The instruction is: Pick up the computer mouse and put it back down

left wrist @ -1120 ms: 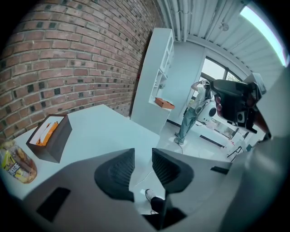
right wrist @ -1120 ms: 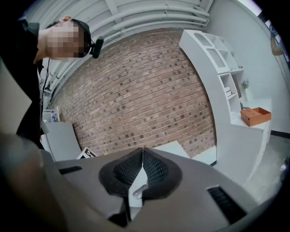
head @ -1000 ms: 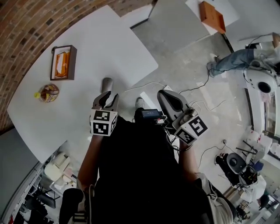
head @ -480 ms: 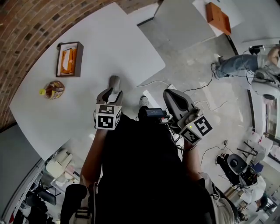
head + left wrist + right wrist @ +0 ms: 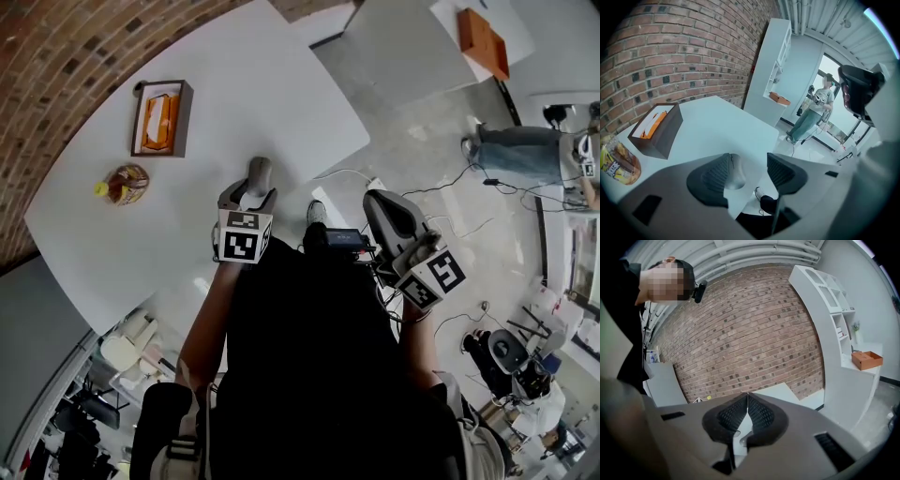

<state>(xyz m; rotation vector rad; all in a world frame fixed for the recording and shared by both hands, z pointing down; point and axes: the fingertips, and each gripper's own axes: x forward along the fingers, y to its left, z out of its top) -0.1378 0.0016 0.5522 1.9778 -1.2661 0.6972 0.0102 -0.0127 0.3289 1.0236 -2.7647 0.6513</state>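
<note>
Head view: left tool (image 5: 247,194) open at the computer mouse (image 5: 258,174), right tool (image 5: 389,214) shut off the bench (image 5: 234,84)

And we're looking down on the white bench now. The grey computer mouse sits flat on it, close to the near edge and up toward the near right corner. The left tool is right there behind it, tips just short of the mouse. Jaws apart, nothing gripped!

Left gripper view confirms it: the two ribbed pads (image 5: 715,176) stand wide. The mouse shows in the gap, tucked close to the left-hand pad. Touching or not, I can't tell from here.

Over to the right tool, and it's well off the bench, held out past the near right corner above the grey floor. Right gripper view shows its jaws pressed together tip to tip, with nothing between them.

Elsewhere on the bench, a dark tissue box (image 5: 161,117) with an orange top lies near the far edge, by the brick wall. A yellow-and-brown snack bag (image 5: 122,183) sits beside it, toward the left edge. Both are well apart from the mouse.
</note>
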